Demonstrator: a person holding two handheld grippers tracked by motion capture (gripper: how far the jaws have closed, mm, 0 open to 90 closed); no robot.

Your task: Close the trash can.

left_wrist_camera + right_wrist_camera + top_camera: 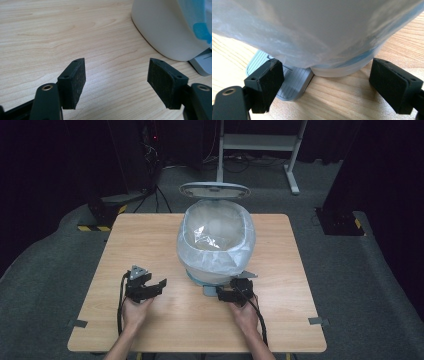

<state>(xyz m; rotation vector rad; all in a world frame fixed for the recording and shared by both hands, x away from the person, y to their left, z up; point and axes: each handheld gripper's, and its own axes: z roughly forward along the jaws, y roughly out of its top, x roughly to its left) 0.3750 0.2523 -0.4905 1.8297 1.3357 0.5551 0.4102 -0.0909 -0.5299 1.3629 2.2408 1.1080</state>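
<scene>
We hold the left gripper (146,286) and right gripper (234,292) spread, empty, near the lined bin (216,240); a careless nudge could topple it.

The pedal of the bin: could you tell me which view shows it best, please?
The right gripper view: the grey ribbed pedal lies close up, jutting from under the bin. The high view shows it small, between the right gripper and the bin. The left gripper view catches a grey corner at its right edge, probably the pedal.
</scene>
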